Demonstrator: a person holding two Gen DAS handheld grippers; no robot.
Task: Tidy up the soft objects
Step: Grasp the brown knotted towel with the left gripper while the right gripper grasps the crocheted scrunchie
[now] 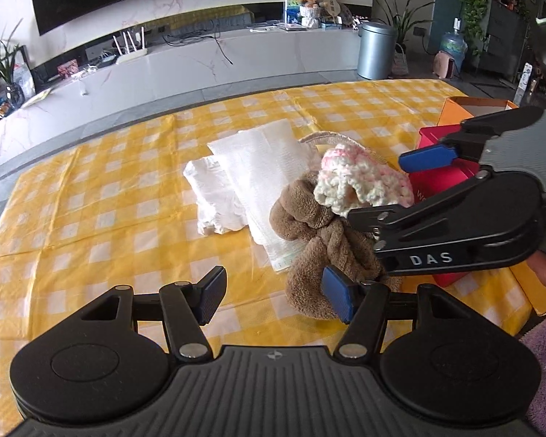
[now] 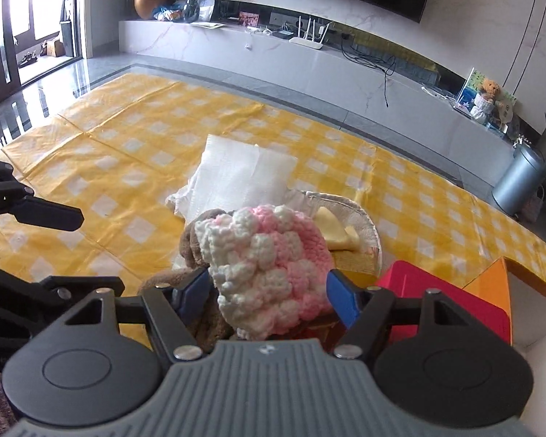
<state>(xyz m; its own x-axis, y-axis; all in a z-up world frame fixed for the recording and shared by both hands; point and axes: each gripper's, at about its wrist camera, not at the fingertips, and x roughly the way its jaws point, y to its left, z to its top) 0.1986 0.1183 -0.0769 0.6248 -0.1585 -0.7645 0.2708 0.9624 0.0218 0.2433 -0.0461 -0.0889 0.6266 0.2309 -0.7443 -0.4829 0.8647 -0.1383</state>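
**Both claws spread over the soft pile, nothing gripped yet**

Right gripper [image 2: 267,296]: jaws are held wide, and the pink-and-white crochet piece [image 2: 269,266] is framed between the two blue pads. Whether the pads actually press on the yarn cannot be confirmed; a gap appears to be left on each side, so it is read as released, not clenched. The claw is pitched downward, apparently so the fluffy top item can be straddled before anything is closed.

Left gripper [image 1: 276,296]: also spread. Bare checked cloth is seen between its pads; the brown plush item [image 1: 316,240] is only brushed at the right-hand pad. No grasp is made. It is probably being positioned to take the plush from the near side while the crochet is handled by the other claw.

Outward from there: the crochet piece is stacked on the brown plush, which is lying partly over a folded white cloth [image 1: 258,167], with a crumpled white cloth [image 1: 214,196] just beside it. A flat padded item with yellow inserts [image 2: 345,225] is tucked behind the crochet. All of it is resting on the yellow checked tablecloth [image 1: 91,200].

A red box [image 2: 444,302] and an orange box [image 2: 495,284] are parked just beside the pile on the right side, likely as sorting bins. Sorting is judged to be at an early stage.
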